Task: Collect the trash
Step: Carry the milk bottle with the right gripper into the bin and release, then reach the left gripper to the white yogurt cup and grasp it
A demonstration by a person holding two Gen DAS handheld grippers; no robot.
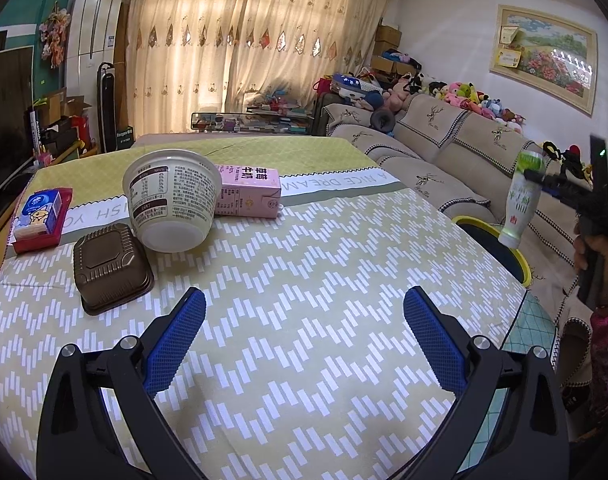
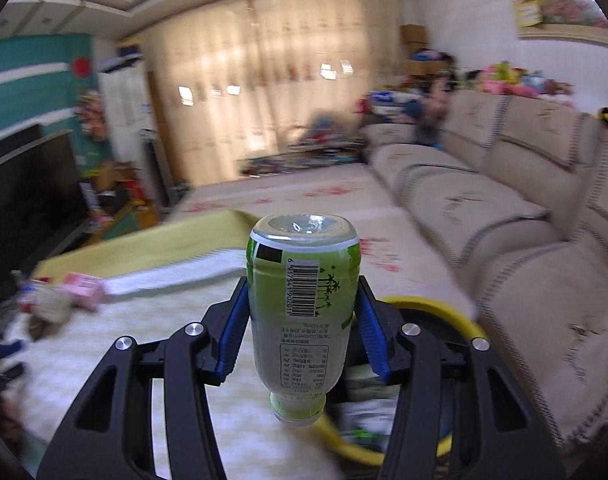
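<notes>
Right hand-held gripper (image 2: 302, 322): I grip the green bottle (image 2: 302, 304), inverted, above the yellow-rimmed bin (image 2: 469, 326).
Left hand-held gripper (image 1: 304, 312): mine, open over the bench (image 1: 304, 248).

Pink carton (image 1: 250, 194) at the far end of the tabletop: upside-down Chinese characters 草莓牛奶. Tabletop cloth band (image 1: 339, 182): inverted "A NICE DREAM"; toward the left edge, "ISH YO". Green bottle (image 2: 302, 312): barcode with digits partly legible, "902011"; its small print is unreadable. White bowl (image 1: 172, 200): fine print, illegible.
</notes>
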